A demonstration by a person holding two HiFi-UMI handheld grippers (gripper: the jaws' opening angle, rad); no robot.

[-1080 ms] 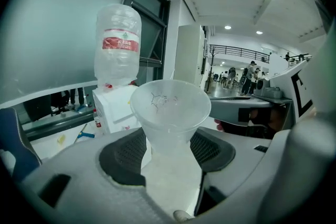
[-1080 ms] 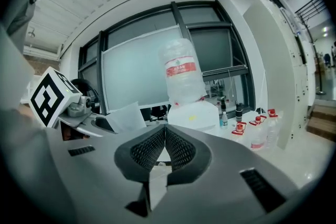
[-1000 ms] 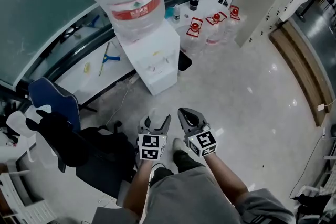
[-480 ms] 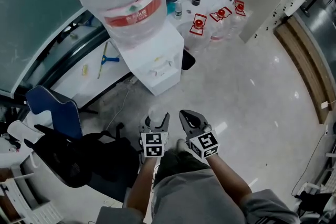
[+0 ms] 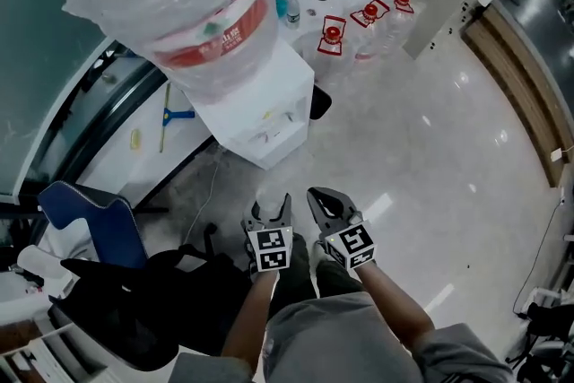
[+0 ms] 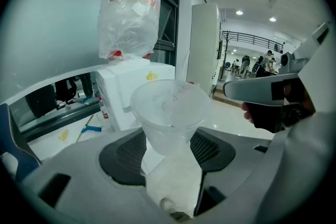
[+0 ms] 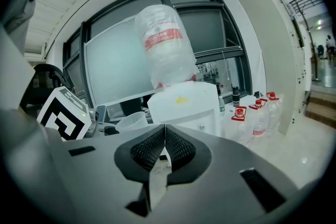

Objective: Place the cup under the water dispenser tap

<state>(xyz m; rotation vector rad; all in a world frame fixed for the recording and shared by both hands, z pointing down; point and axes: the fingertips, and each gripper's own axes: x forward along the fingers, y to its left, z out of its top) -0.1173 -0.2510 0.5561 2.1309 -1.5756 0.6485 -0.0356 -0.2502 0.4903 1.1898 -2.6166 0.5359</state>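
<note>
A clear plastic cup [image 5: 266,198] [image 6: 168,111] stands upright between the jaws of my left gripper [image 5: 269,209], which is shut on its lower part. My right gripper [image 5: 327,204] [image 7: 165,140] hangs just right of it, its jaws shut with nothing between them. From the right gripper view the cup [image 7: 132,120] shows to the left. Both grippers point at the white water dispenser [image 5: 262,114] [image 6: 132,93] [image 7: 190,106], a short way ahead across the floor. A big clear water bottle with a red label [image 5: 179,4] sits on top of it. The taps are too small to make out.
Several red-capped water bottles [image 5: 359,24] stand on the floor right of the dispenser. A black object [image 5: 317,103] lies at its right side. A blue chair [image 5: 100,213] and a black seat [image 5: 134,305] are to the left. Behind the dispenser runs a low window ledge with a blue tool [image 5: 170,114].
Both grippers have moved closer to the dispenser and lower; the dispenser and bottle look larger. The cup stays in the left gripper; the right stays shut.
</note>
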